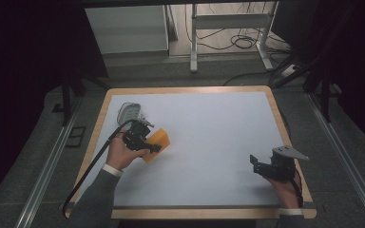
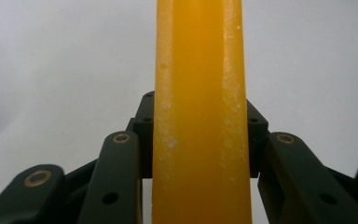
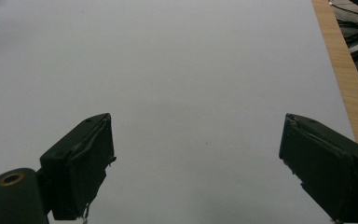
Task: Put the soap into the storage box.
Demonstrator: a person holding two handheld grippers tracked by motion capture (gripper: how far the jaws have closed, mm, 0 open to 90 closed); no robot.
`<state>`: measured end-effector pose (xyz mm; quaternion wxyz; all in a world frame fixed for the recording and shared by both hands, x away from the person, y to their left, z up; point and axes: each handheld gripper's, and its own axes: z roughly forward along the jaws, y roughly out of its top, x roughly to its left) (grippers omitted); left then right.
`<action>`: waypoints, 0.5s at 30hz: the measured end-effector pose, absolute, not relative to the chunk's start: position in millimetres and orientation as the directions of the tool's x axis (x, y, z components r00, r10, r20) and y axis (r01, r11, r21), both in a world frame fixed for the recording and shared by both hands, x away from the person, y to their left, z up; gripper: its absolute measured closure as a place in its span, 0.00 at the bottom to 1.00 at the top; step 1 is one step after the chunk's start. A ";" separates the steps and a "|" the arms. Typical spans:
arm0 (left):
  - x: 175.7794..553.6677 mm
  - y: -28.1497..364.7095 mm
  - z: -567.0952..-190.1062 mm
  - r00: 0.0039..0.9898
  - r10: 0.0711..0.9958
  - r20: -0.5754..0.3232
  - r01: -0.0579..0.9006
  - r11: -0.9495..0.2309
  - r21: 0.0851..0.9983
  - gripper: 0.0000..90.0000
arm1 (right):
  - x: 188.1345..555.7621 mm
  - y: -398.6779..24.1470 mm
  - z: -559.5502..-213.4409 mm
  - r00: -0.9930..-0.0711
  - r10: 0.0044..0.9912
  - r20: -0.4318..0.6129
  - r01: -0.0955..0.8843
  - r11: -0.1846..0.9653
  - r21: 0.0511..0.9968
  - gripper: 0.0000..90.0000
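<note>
Looks like a lab or recording studio setup. White-topped table with a light wooden rim (image 1: pixel 186 90) sits on grey carpeted floor (image 1: pixel 38 156), boxed in by black curtains (image 1: pixel 24 47). Metal floor rails (image 1: pixel 47 164) run along both sides. Behind, a white metal desk frame (image 1: pixel 230 21) stands over loose black cables (image 1: pixel 240 42), next to a white cabinet (image 1: pixel 126 28).

Left gripper (image 1: pixel 158 142): black body, black cable looping from its rear toward near edge; black jaw links with brass-coloured pivot rings and small dark screw holes. Right gripper (image 1: pixel 255 161): black, grey three-cornered plate on top, blocky black pads (image 3: pixel 84 163) with frayed edges. Both forearms in grey sleeves (image 1: pixel 95 197), white cuffs at wrists.
</note>
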<state>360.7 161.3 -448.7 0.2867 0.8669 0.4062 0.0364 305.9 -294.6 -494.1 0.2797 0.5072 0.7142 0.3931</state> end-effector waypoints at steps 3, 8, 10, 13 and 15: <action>364.1 165.6 -448.9 0.658 0.732 -0.176 0.691 -0.494 0.527 0.68 | 306.6 -294.0 -495.5 -0.328 0.945 -0.004 0.509 0.181 0.842 0.11; 365.7 168.3 -448.0 0.652 0.736 -0.184 0.696 -0.485 0.530 0.68 | 305.5 -293.4 -495.9 -0.328 0.945 -0.006 0.509 0.182 0.841 0.11; 365.2 169.9 -446.8 0.653 0.735 -0.181 0.693 -0.484 0.534 0.68 | 305.1 -292.8 -495.4 -0.327 0.945 -0.006 0.506 0.181 0.844 0.11; 364.2 173.1 -444.1 0.656 0.733 -0.181 0.689 -0.483 0.541 0.68 | 305.1 -291.2 -495.6 -0.333 0.943 -0.009 0.505 0.187 0.843 0.11; 365.7 176.8 -442.1 0.650 0.738 -0.180 0.691 -0.475 0.545 0.68 | 305.6 -290.8 -496.1 -0.336 0.942 -0.010 0.506 0.189 0.841 0.11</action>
